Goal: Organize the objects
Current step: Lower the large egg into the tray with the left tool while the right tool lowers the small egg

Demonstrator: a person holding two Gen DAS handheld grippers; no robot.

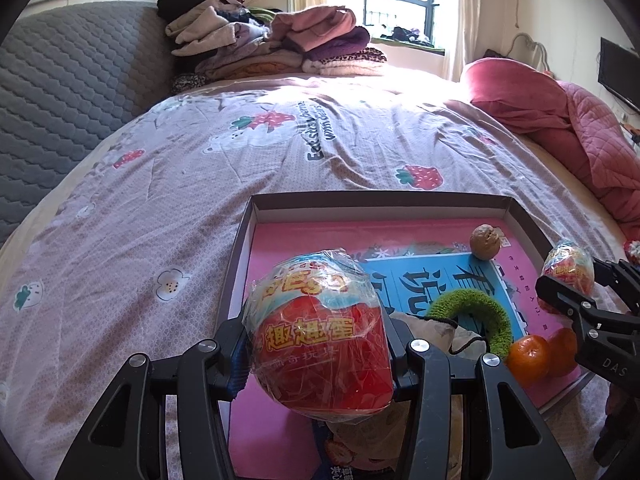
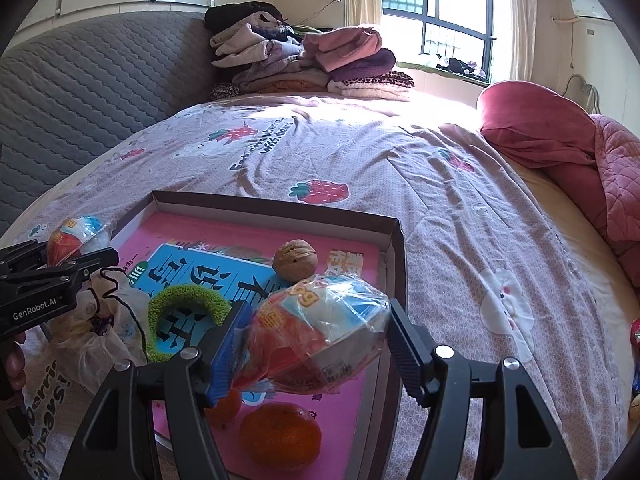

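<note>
With each claw holding a crinkly wrapped toy egg, left claw (image 1: pixel 320 344) and right claw (image 2: pixel 312 344), above the box (image 2: pixel 400 248), the slick film is risking a slip onto the walnut (image 2: pixel 295 265).

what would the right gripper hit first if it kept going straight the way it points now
Probably the walnut in the shallow box; it lies just beyond the wrapped toy egg that the right gripper holds. Depth is hard to judge.

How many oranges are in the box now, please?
2. Both lie in the near part of the box: one orange in full view, the other orange partly behind the right gripper. More may be hidden.
</note>
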